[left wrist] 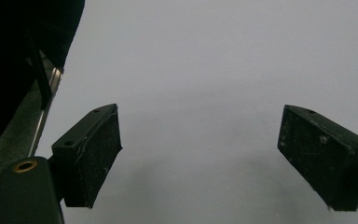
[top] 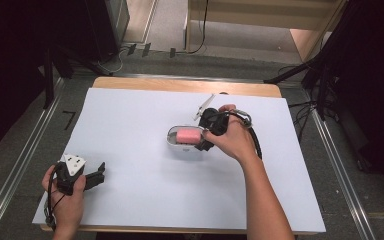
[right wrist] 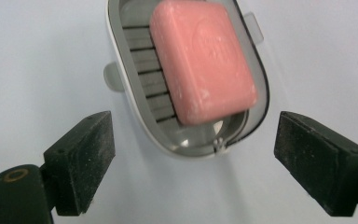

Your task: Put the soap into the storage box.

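In the soap dish (right wrist: 135,100), pink soap (right wrist: 203,60)

**What can't be made out**

High view: right hand (top: 232,137) covers most of the right hand-held gripper (top: 206,144), so jaw tips & near end of soap dish (top: 172,142) are hidden. Pink soap bar (top: 188,135) too small for detail. Counter (top: 130,190) near edge cut off at bottom; left forearm cut off too.

Right gripper view: embossed stamp on soap bar (right wrist: 203,58) blurred, unreadable. Dish (right wrist: 135,70) far end cut by top edge; soap hides much of the ribbed floor. Both jaws cut off at bottom.

Left gripper view: upper-left corner is dark, can't tell what.
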A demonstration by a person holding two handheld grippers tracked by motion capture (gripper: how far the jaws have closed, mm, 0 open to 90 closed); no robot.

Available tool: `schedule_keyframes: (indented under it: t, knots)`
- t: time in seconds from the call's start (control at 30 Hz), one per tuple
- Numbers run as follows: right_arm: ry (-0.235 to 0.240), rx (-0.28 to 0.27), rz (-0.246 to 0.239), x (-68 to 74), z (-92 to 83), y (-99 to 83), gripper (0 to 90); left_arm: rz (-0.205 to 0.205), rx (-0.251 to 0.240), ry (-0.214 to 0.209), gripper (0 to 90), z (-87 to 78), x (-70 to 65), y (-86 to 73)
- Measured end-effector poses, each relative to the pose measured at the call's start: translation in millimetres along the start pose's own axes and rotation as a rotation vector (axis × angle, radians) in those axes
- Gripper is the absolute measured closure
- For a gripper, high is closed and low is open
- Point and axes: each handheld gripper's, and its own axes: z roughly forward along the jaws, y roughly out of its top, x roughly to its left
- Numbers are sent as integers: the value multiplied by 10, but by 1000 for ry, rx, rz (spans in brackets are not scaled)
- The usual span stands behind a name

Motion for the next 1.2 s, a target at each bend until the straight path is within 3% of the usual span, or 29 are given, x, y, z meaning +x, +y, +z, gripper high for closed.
schedule_keyframes:
  t: [0.13,0.3,0.43,0.83,1.2]
  knots:
    - [-1,-34,38,-15,-36,-163,115,1,-1,1,142,0,-3,0]
    - [-24,-55,90,-34,-73,-363,3,2,-1,0,142,0,-2,-1]
    - [-40,-43,117,-22,-84,-532,0,4,-2,1,142,-1,-5,-2]
    - [-71,-114,224,-4,-192,-1050,0,9,-2,5,142,2,-15,-1]
    - [-123,-159,284,79,-278,-1454,0,17,1,15,141,2,-27,-1]
